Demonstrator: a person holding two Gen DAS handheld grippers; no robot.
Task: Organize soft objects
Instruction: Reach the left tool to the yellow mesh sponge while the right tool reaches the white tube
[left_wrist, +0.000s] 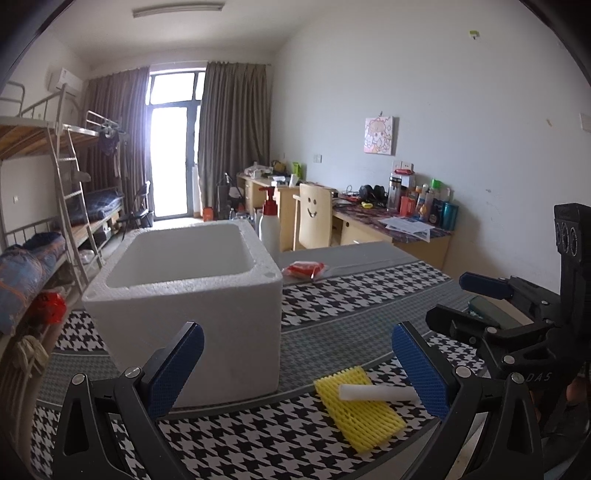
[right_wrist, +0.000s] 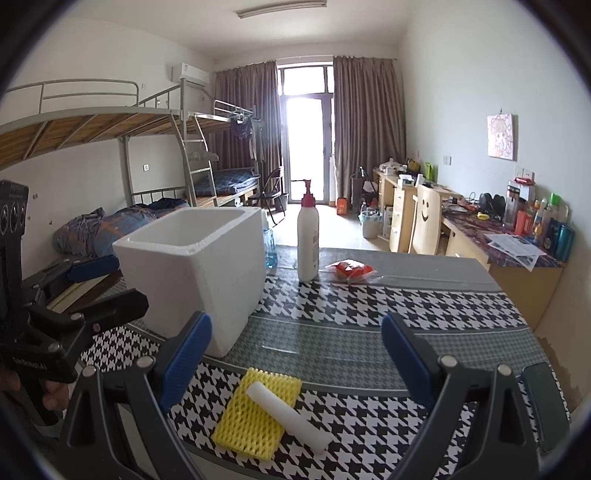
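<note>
A yellow foam net sleeve (left_wrist: 360, 408) lies flat on the houndstooth tablecloth, with a white foam stick (left_wrist: 378, 392) across it. Both also show in the right wrist view, the sleeve (right_wrist: 243, 417) and the stick (right_wrist: 290, 415). A white styrofoam box (left_wrist: 192, 291) stands open and looks empty just beyond; it also shows in the right wrist view (right_wrist: 195, 266). My left gripper (left_wrist: 297, 363) is open and empty, the sleeve near its right finger. My right gripper (right_wrist: 295, 349) is open and empty, above the sleeve; it also shows in the left wrist view (left_wrist: 465, 295).
A white pump bottle (right_wrist: 308, 240) and a red packet in clear wrap (right_wrist: 351, 270) sit at the table's far side. The table (right_wrist: 424, 321) ends at right near a cluttered desk (right_wrist: 509, 251) and a chair (right_wrist: 426, 221). Bunk beds (right_wrist: 110, 155) stand at left.
</note>
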